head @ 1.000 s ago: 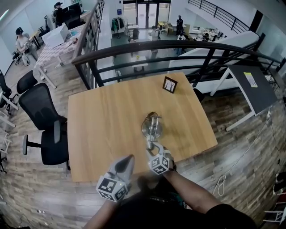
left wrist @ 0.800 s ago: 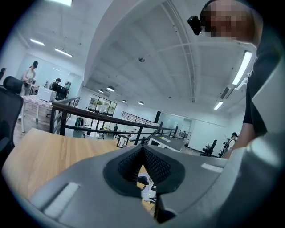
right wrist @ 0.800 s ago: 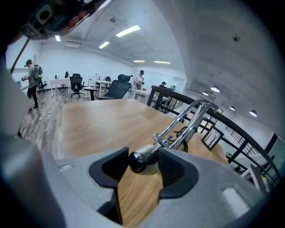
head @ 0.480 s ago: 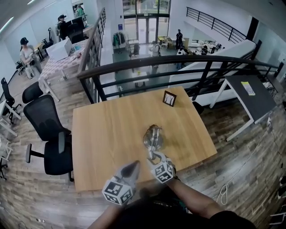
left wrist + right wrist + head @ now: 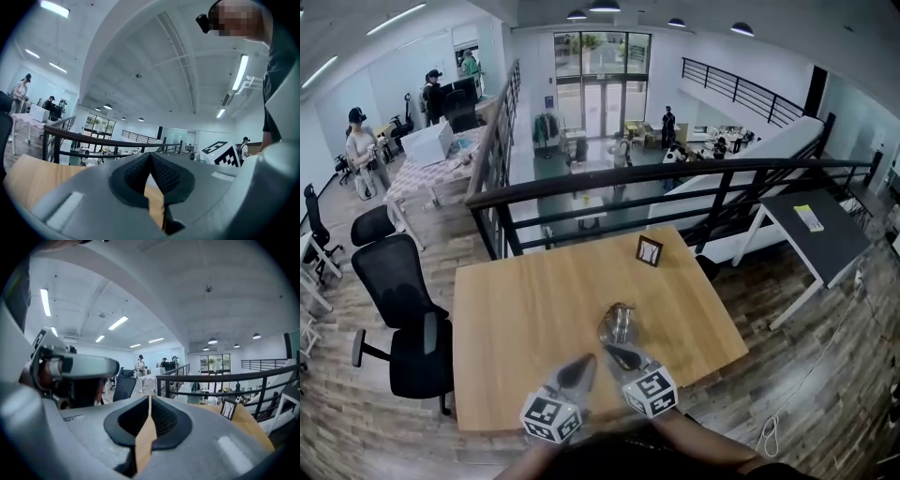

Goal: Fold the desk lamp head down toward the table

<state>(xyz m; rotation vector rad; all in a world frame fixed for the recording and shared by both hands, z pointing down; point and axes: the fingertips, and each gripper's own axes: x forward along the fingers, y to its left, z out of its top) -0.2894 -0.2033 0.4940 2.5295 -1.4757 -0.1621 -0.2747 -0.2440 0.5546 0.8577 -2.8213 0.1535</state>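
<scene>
With the desk lamp (image 5: 619, 324) seemingly folded, you are holding left gripper (image 5: 580, 367) and right gripper (image 5: 620, 356) empty, jaws together (the right's having just been closing on nothing); only retreating is remaining.

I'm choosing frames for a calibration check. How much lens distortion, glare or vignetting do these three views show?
Head view: strong fisheye, the railing bows and the table edges curve, the lamp sits small at centre. Left gripper view: dark vignetted corners, the ceiling light glares white. Right gripper view: same vignette, railing curved.
</scene>
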